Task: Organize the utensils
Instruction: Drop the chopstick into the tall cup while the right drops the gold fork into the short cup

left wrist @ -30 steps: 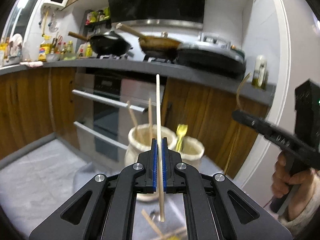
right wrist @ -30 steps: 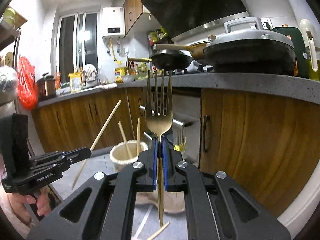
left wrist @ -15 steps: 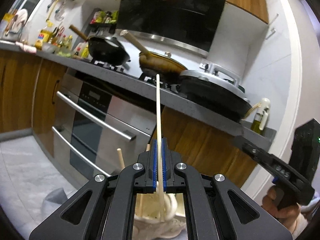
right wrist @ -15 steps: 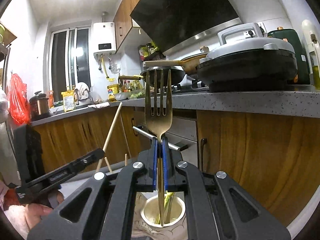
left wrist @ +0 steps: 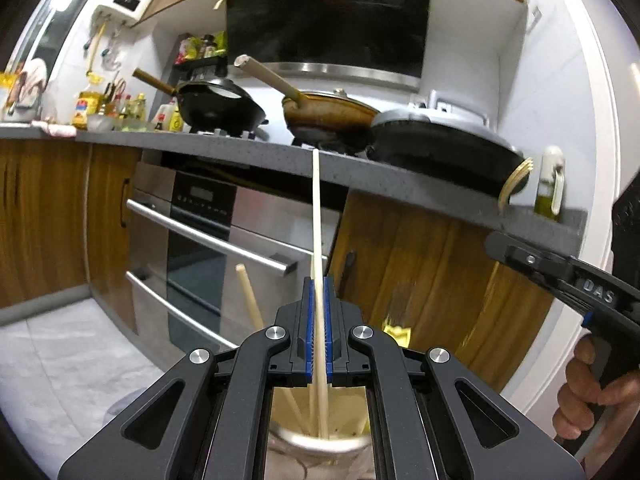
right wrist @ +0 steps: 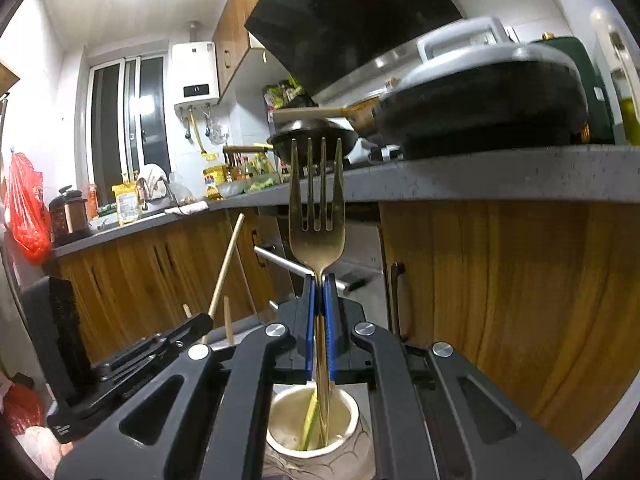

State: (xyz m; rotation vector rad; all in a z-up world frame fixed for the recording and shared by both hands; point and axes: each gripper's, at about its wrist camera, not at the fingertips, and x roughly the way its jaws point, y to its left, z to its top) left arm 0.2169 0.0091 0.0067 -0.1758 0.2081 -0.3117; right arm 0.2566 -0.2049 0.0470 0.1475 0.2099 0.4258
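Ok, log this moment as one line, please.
left tongs: shut on chopstick, over chopstick jar | right tongs: shut on gold fork, handle in fork cup | neither released

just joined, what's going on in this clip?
A person is sorting utensils with two hand-held grippers. The left hand-held gripper is shut on a long pale wooden chopstick, its lower end inside a cream ceramic holder with other chopsticks. The right hand-held gripper is shut on a gold metal fork, handle in a second cream cup.
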